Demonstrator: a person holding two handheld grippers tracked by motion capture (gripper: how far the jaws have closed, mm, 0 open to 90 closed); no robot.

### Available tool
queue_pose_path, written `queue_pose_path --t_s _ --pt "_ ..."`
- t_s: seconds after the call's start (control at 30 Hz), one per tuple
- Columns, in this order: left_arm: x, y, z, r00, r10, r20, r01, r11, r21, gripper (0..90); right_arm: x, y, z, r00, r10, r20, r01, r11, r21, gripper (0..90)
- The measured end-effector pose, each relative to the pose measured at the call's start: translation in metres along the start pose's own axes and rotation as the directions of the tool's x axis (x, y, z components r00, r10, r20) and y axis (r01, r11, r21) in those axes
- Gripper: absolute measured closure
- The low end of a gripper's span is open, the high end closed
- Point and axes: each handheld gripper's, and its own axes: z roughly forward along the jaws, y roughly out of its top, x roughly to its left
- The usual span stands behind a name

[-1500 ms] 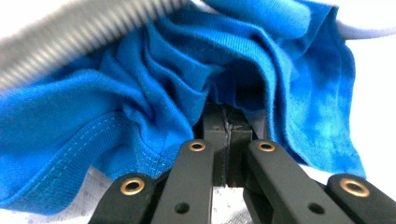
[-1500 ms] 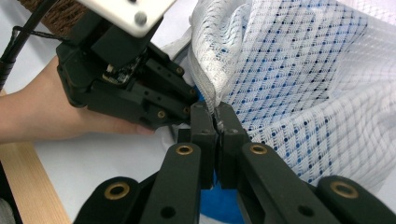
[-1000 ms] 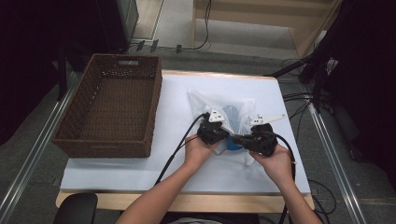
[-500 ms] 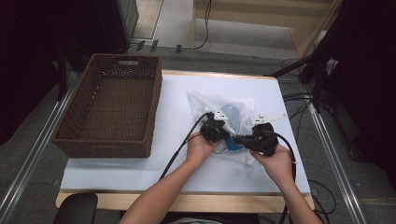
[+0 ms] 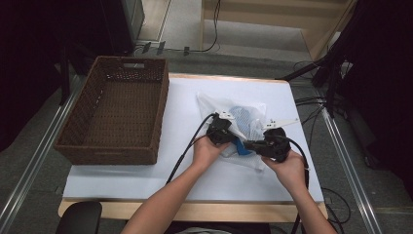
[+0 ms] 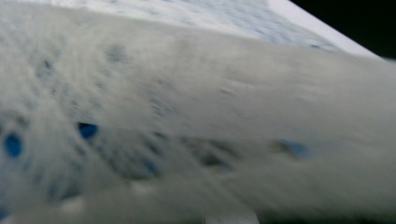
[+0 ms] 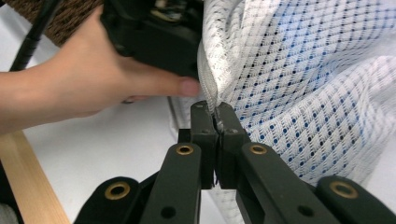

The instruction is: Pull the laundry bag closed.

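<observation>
Right gripper view: right gripper pinches mesh bag zipper edge | high view: basket

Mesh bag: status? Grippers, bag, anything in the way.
Right gripper shut on mesh bag edge. Left gripper shut, pressed into bag; hold unclear. Bag on table, blue item inside. Wicker basket apart, left.

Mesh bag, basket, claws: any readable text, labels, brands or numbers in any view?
None readable.
White mesh zip bag with blue contents: no print or tag visible; the left gripper view of it is blurred.
Brown woven wicker basket: no label.
Black right claw, shut on the bag's zipper edge: only brass rivets, no markings.
Black left claw: no legible marking in the high view.
White table top: blank.
</observation>
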Motion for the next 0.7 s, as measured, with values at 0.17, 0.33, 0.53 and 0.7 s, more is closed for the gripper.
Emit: queue_pose_path --t_s 0.17,0.33,0.53,0.7 --pt "-0.007 0.0 -0.018 0.9994 0.019 0.028 -0.019 0.9996 0.019 82.4 -0.006 0.0 -0.002 0.9998 0.017 0.009 -0.017 1.0 -0.009 89.7" --pt "-0.012 -0.002 -0.036 0.9983 0.026 0.051 -0.028 0.999 0.034 76.4 -0.008 0.001 -0.003 0.9997 0.017 0.015 -0.017 1.0 -0.016 89.7" --pt "-0.024 -0.01 -0.04 0.9952 0.031 0.093 -0.035 0.9987 0.037 65.9 -0.008 0.001 -0.005 0.9996 0.021 0.018 -0.02 1.0 -0.018 89.7" --pt "-0.029 -0.019 -0.03 0.9946 0.023 0.101 -0.028 0.9983 0.05 56.2 -0.008 0.001 -0.005 0.9997 0.016 0.017 -0.016 1.0 -0.018 89.6"
